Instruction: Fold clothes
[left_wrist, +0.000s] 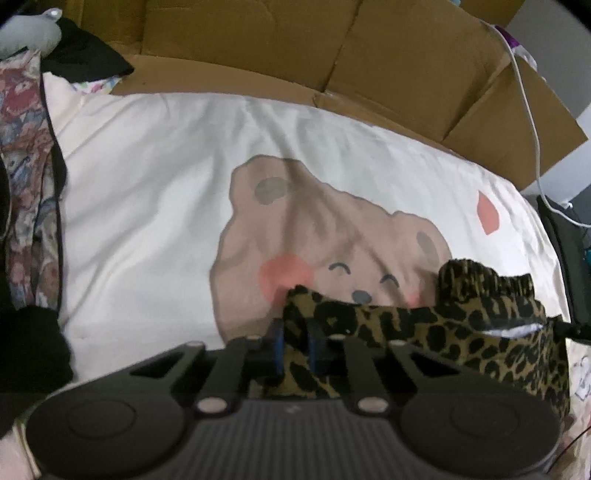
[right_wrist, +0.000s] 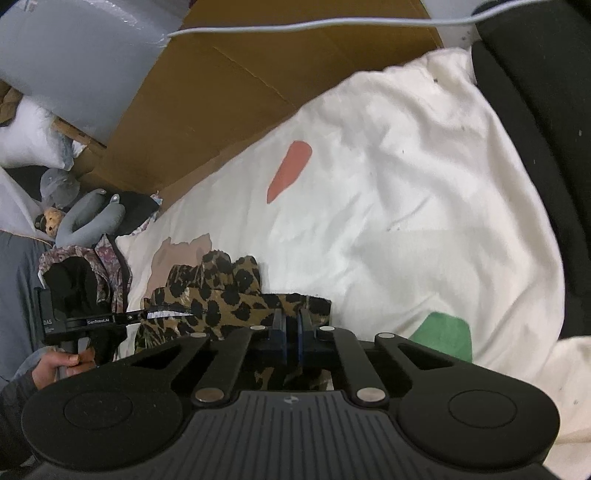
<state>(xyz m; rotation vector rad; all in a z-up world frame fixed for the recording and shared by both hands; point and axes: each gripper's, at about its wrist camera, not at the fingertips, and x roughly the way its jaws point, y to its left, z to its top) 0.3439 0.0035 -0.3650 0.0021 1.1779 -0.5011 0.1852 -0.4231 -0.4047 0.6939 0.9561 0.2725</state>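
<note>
A white bed cover (left_wrist: 155, 192) printed with a brown bear is lying spread across the whole working surface, with flattened cardboard boxes (left_wrist: 369, 55) standing behind it and a heap of patterned clothes (left_wrist: 26, 184) sitting at its left edge. On the near part of the cover a leopard-print garment (left_wrist: 461, 332) is lying bunched, its long axis running across from one gripper to the other.

The left gripper (left_wrist: 295, 347) is pinching one end of that garment, its blue pads closed on a fold of the cloth that rises straight up between them. The right gripper (right_wrist: 291, 332) is clamping the opposite end in the same way, with the print showing both ahead of and beneath its jaws. Seen from the right wrist, the left gripper (right_wrist: 147, 315) is reaching in from the left side with a hand (right_wrist: 62, 363) around its handle, and the garment's crumpled bulk is sitting between the two tools.

Both hands are therefore equally engaged, each holding a corner. The coming move probably depends on that stretch of cloth between them: lifting and drawing apart along its length should pull it flat for folding.
</note>
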